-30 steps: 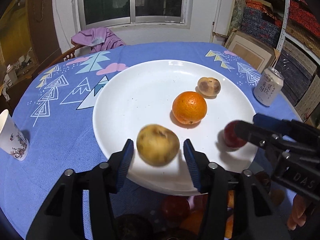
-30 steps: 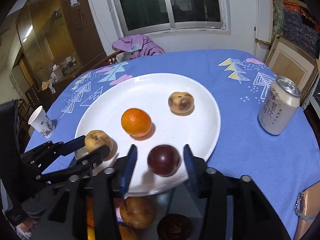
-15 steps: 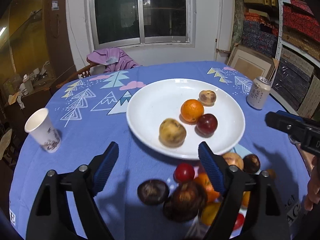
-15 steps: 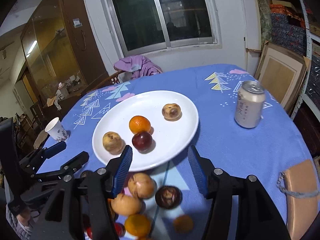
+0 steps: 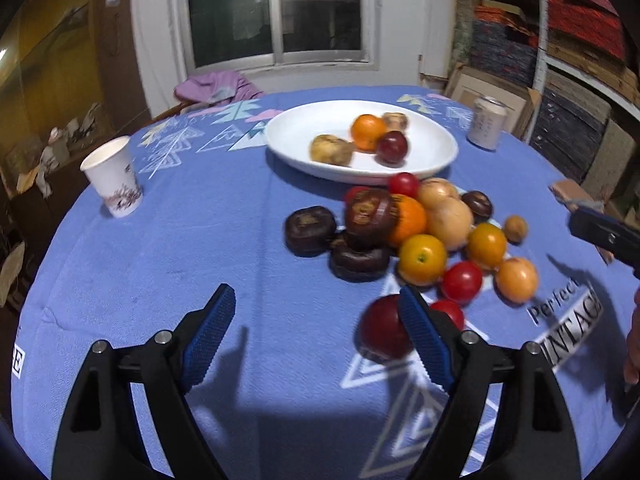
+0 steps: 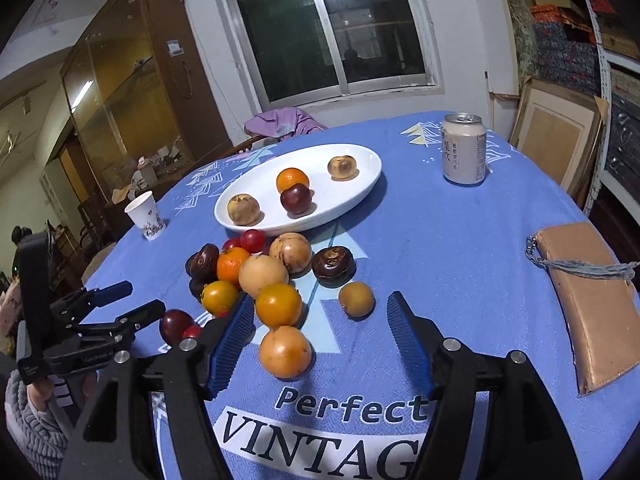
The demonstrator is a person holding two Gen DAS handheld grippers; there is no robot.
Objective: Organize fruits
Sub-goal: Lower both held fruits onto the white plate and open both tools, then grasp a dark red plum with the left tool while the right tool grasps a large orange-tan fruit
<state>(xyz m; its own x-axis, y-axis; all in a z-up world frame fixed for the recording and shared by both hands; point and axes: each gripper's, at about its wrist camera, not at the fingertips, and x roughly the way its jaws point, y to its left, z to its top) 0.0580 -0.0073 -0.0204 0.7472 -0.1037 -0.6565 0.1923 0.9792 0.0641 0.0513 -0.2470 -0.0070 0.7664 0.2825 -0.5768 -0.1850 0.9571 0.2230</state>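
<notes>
On the white plate (image 6: 360,196): four fruits (image 6: 295,198). Loose pile on the blue tablecloth (image 6: 460,280): about fourteen fruits (image 6: 284,351), exact number uncertain where they overlap. One drink can (image 6: 464,149). One paper cup (image 6: 145,216). One tan pouch (image 6: 592,296).

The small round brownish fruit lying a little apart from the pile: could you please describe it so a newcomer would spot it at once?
Start at the white plate on the blue tablecloth; the loose fruit pile lies on its near side. At that pile's right edge, just nearer than the dark glossy fruit, sits the small brownish fruit. Unlike its neighbours, it is dull tan, smaller, and touches nothing.
</notes>
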